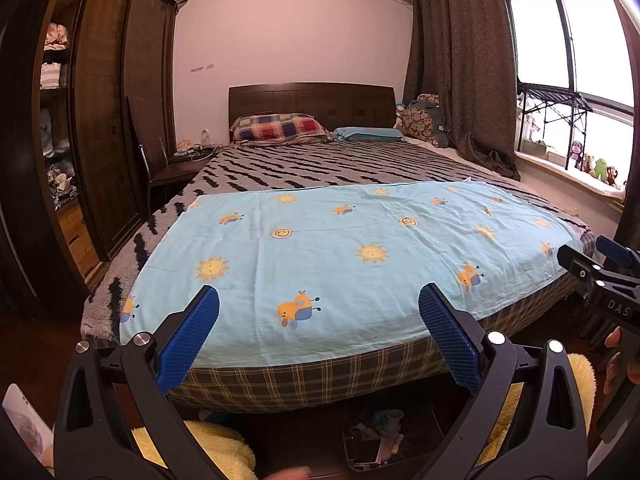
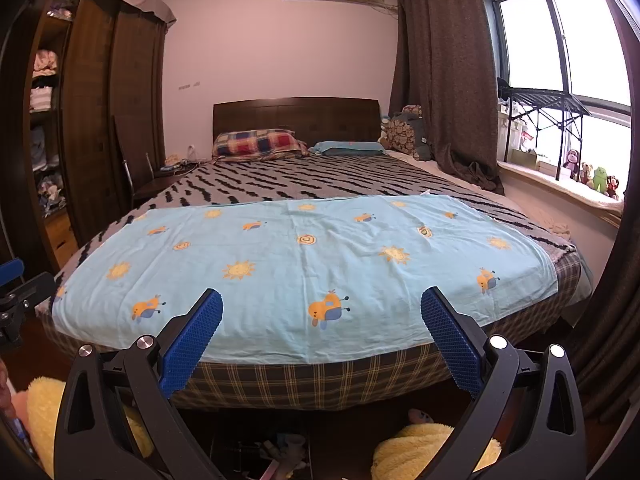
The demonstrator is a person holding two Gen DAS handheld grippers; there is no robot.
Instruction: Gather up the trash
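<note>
My left gripper (image 1: 319, 296) is open, its blue pads (image 1: 188, 340) held wide apart over the foot of the bed, with nothing between them. My right gripper (image 2: 322, 296) is open too and also holds nothing; it shows at the right edge of the left wrist view (image 1: 600, 280). Ahead lies a light blue sheet (image 1: 340, 248) printed with suns and cartoon animals. No loose litter shows on it. Below, on the dark floor, a small open container of mixed scraps (image 1: 380, 440) sits by the bed's foot, and also shows in the right wrist view (image 2: 280, 456).
The bed (image 2: 320, 384) has a plaid base, a striped blanket (image 2: 320, 180) and pillows (image 2: 256, 144). A dark wardrobe (image 1: 104, 120) stands left, a chair (image 1: 168, 172) beside it. Curtain (image 2: 452, 80) and a window ledge with toys (image 2: 592, 180) are right. Yellow fluffy items (image 2: 420, 448) lie on the floor.
</note>
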